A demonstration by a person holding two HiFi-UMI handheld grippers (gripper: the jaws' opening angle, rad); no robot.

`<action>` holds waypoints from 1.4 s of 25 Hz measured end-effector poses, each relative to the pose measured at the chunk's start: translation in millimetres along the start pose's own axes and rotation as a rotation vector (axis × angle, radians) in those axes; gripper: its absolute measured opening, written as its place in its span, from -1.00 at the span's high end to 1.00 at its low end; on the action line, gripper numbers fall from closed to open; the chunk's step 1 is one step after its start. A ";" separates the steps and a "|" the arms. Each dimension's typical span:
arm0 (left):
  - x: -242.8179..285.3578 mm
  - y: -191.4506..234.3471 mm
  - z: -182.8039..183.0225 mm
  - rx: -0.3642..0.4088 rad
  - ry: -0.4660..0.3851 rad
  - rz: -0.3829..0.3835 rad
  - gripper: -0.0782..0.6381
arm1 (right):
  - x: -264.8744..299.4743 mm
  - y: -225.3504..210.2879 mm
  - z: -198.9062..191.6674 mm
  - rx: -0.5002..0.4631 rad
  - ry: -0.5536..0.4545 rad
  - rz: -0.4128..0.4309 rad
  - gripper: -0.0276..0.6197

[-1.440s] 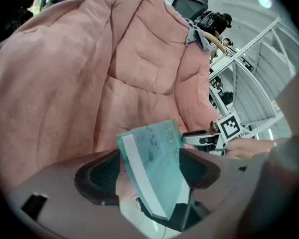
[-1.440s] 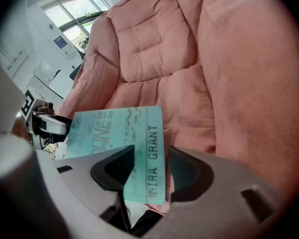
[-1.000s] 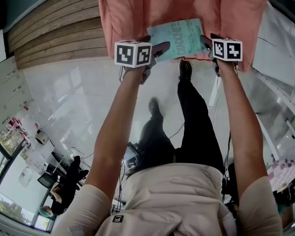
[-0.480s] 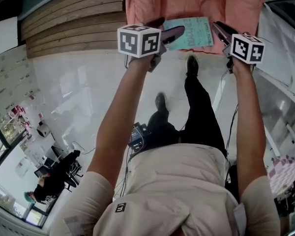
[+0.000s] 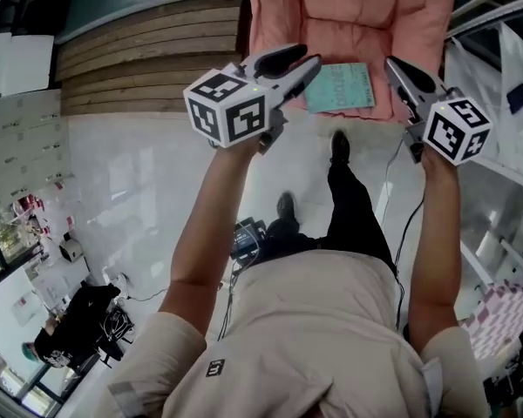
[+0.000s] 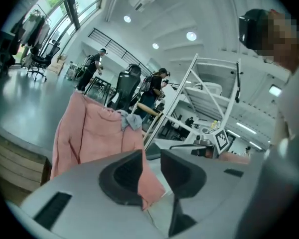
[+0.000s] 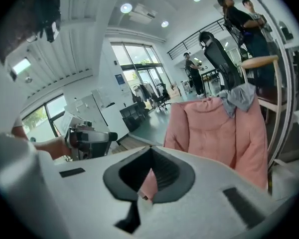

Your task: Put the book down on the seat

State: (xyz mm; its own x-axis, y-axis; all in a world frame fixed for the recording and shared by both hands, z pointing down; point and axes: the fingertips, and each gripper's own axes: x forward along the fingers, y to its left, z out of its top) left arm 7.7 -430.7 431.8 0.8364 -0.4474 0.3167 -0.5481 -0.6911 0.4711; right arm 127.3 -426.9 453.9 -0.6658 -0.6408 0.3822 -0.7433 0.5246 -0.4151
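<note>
One book (image 5: 340, 86) lies flat on the pink seat (image 5: 357, 29), clear of both tongs. My left tongs (image 5: 307, 56) have just been closing, now narrow and empty. My right tongs (image 5: 392, 63) have just closed fully on nothing.

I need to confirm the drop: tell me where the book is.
Head view, top centre: the teal book lies on the pink seat near its front edge, between the left claw and the right claw.
</note>
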 end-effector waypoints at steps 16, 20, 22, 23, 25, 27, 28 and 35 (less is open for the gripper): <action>-179.2 -192.3 147.9 0.377 -0.245 -0.180 0.71 | -132.7 210.2 145.3 -0.356 -0.169 0.039 0.96; -209.4 -208.4 154.4 0.437 -0.268 -0.180 0.71 | -144.0 238.9 150.6 -0.437 -0.157 0.011 0.96; -230.5 -214.5 158.0 0.468 -0.279 -0.175 0.71 | -148.4 260.4 155.7 -0.478 -0.154 -0.002 0.96; -241.5 -219.1 161.7 0.481 -0.285 -0.174 0.71 | -152.4 272.2 160.5 -0.495 -0.154 -0.005 0.96; -260.9 -227.5 171.9 0.497 -0.299 -0.171 0.71 | -160.3 293.0 172.8 -0.520 -0.157 -0.009 0.96; -275.6 -231.9 180.3 0.503 -0.312 -0.168 0.71 | -165.0 307.9 182.6 -0.537 -0.161 -0.010 0.96; -279.8 -232.1 180.7 0.506 -0.316 -0.167 0.71 | -166.0 312.0 183.4 -0.543 -0.164 -0.010 0.96; -283.7 -227.8 157.3 0.517 -0.325 -0.161 0.71 | -168.8 318.5 164.3 -0.566 -0.180 -0.001 0.96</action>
State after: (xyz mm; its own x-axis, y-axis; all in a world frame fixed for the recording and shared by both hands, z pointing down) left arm -103.5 -235.5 105.2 0.9124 -0.4083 -0.0294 -0.4083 -0.9128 0.0073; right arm 13.7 -243.7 121.5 -0.6801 -0.7007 0.2157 -0.6963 0.7094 0.1091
